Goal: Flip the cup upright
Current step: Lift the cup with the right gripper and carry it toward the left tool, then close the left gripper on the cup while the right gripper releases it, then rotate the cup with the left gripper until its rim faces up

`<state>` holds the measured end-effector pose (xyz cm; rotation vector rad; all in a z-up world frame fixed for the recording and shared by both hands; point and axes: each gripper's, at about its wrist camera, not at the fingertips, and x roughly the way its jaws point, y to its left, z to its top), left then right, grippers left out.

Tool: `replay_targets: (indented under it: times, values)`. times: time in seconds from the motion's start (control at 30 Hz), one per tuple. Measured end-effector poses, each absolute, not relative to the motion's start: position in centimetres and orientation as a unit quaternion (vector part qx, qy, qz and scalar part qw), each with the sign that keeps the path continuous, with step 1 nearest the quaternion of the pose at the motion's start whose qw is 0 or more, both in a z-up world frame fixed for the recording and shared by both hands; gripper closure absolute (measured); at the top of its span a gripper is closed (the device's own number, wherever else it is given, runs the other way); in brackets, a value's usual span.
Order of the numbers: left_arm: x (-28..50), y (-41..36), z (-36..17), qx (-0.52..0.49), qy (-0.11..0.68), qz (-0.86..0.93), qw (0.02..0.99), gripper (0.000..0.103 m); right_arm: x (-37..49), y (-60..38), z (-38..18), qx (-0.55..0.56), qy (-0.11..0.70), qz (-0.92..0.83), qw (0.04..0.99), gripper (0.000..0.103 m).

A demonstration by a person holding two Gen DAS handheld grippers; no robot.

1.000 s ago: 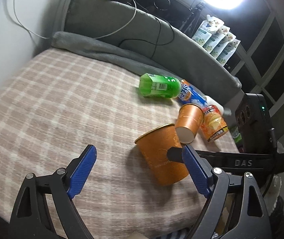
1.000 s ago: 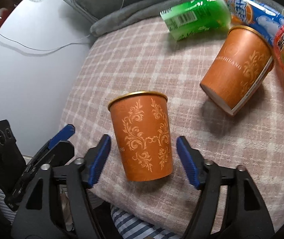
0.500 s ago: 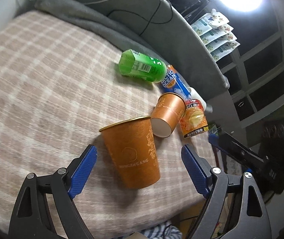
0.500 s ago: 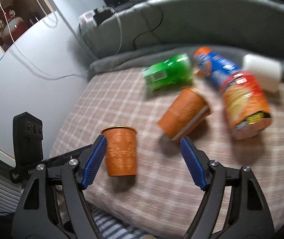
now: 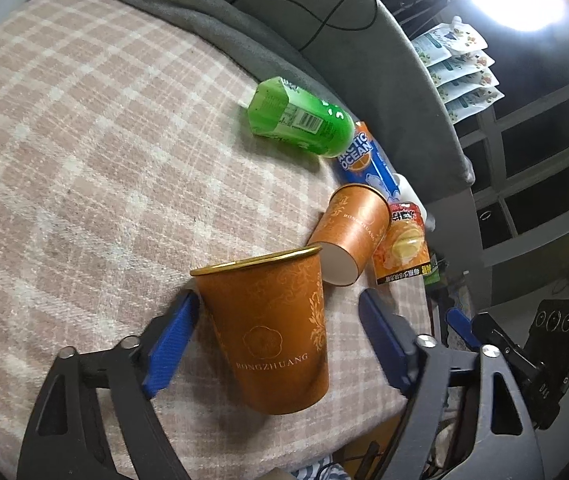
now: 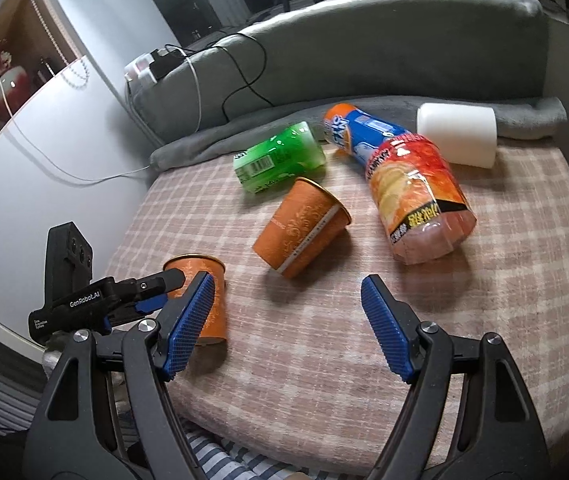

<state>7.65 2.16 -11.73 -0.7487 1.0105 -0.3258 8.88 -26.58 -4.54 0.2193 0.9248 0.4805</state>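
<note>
An orange paper cup (image 5: 272, 332) stands upright on the plaid cloth, between the open jaws of my left gripper (image 5: 280, 336); the pads stand apart from its sides. It also shows in the right wrist view (image 6: 208, 292), partly behind a blue pad. A second orange cup (image 5: 352, 232) lies on its side further back; in the right wrist view (image 6: 300, 228) it lies ahead of my right gripper (image 6: 288, 328), which is open, empty and pulled back.
A green bottle (image 6: 280, 156), a blue Arctic Ocean bottle (image 6: 360, 132), an orange snack canister (image 6: 416, 192) and a white cup (image 6: 456, 136) lie on their sides at the back. A grey cushion (image 6: 364, 52) with cables borders the cloth. The surface's front edge (image 6: 324, 440) is close.
My right gripper has let go of the upright cup and drawn back to the right. My left gripper has moved in around the cup.
</note>
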Motion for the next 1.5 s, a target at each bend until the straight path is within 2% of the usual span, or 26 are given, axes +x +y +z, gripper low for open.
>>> replay_targets:
  times: [0.1, 0.27, 0.63, 1.0, 1.27, 1.5]
  values:
    - [7.6, 1.9, -12.1, -0.35, 0.478, -0.155, 0.791, 0.026, 8.9, -26.9, -4.7, 0.108, 0.441, 0.225, 0.862, 0.025]
    - [7.6, 1.7, -12.6, -0.345, 0.485, -0.155, 0.788, 0.04, 9.1, -27.2, -4.9, 0.114, 0.443, 0.218, 0.862, 0.025]
    - [7.4, 0.5, -11.2, -0.295, 0.462, -0.147, 0.823, 0.04, 9.2, -28.4, -5.3, 0.127, 0.444, 0.204, 0.863, 0.025]
    - [6.9, -2.4, -9.1, -0.149, 0.382, -0.108, 0.906, 0.04, 9.1, -28.6, -5.6, 0.132, 0.446, 0.202, 0.862, 0.025]
    - [7.5, -4.6, -9.9, -0.054, 0.334, -0.065, 0.939, 0.041, 8.9, -28.9, -5.7, 0.134, 0.447, 0.198, 0.862, 0.025]
    - [6.6, -5.0, -9.9, -0.034, 0.327, -0.068, 0.942, 0.042, 8.8, -29.5, -5.5, 0.144, 0.442, 0.19, 0.865, 0.025]
